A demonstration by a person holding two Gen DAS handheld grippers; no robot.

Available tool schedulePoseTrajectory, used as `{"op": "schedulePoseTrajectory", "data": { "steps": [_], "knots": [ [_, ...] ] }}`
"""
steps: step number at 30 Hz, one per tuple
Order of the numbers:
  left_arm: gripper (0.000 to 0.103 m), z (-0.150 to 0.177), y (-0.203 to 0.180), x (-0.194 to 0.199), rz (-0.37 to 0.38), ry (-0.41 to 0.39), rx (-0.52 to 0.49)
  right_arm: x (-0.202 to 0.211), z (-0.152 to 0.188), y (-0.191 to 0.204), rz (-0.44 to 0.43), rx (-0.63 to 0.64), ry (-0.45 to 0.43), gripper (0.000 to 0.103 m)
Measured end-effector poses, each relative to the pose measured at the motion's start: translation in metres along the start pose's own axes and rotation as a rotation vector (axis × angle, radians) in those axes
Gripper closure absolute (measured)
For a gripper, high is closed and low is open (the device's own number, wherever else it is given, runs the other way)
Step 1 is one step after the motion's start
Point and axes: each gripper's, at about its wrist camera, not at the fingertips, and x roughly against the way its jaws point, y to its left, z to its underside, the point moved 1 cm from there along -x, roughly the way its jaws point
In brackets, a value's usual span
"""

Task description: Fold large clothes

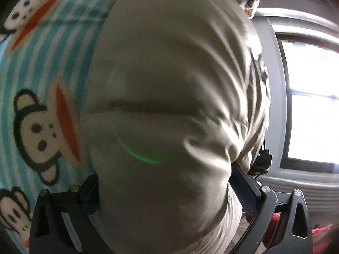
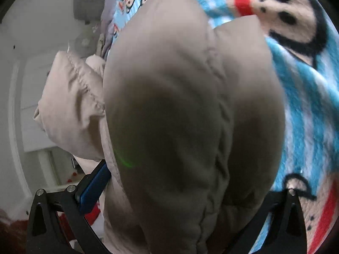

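A: Where is the jacket (image 1: 169,97)?

B: It fills the middle of both wrist views. The beige padded cloth bulges up between the fingers of each tool, right against the lens, over a blue-striped blanket (image 1: 42,63) printed with monkey faces.

A: And the left gripper (image 1: 169,199)?

B: Its fingers stand wide apart on either side of a thick bunch of the jacket, with the blue pad of one finger (image 1: 245,192) pressed against the cloth. Whether that counts as a true pinch, the pictures do not settle.

A: The right gripper (image 2: 175,192)?

B: Much the same. One blue-padded finger (image 2: 93,188) touches the jacket's left flank; the other is mostly hidden behind the cloth, so its hold cannot be told.

A: Any edges?

B: In the right view a stitched, gathered hem (image 2: 84,84) sticks out to the left of the bulge.

A: Open room?

B: Blanket lies beside the jacket in both views. A bright window (image 1: 313,105) stands past it on the left view's right side, a white wall (image 2: 27,42) on the right view's left.
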Motion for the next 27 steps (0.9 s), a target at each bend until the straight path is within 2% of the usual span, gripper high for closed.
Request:
{"op": "schedulePoseTrajectory", "data": {
  "steps": [2, 3, 6, 8, 12, 19, 22, 27],
  "knots": [
    [0.003, 0.003, -0.013, 0.002, -0.019, -0.01, -0.039, 0.0, 0.002, 0.0, -0.003, -0.027, -0.011, 0.004],
    [0.005, 0.005, -0.018, 0.002, -0.022, -0.014, -0.047, 0.001, 0.004, 0.001, -0.01, -0.032, -0.016, 0.011],
    [0.009, 0.007, -0.026, 0.013, 0.002, -0.022, -0.047, 0.005, 0.017, 0.007, -0.041, -0.03, -0.024, 0.025],
    [0.009, 0.009, -0.035, 0.02, 0.013, -0.031, -0.06, 0.005, 0.023, 0.015, -0.051, -0.015, -0.029, 0.029],
    [0.009, 0.013, -0.047, 0.041, 0.018, -0.067, -0.096, 0.007, 0.032, 0.045, -0.074, 0.042, -0.033, 0.029],
    [0.009, 0.0, -0.048, 0.108, 0.053, -0.146, -0.138, -0.004, 0.038, 0.094, -0.079, 0.138, -0.052, 0.029],
    [0.009, -0.017, -0.036, 0.147, 0.046, -0.182, -0.16, -0.024, 0.033, 0.121, -0.082, 0.181, -0.06, 0.029],
    [0.009, -0.054, 0.0, 0.202, 0.005, -0.206, -0.171, -0.085, 0.015, 0.162, -0.087, 0.21, -0.08, 0.029]
  ]
}}
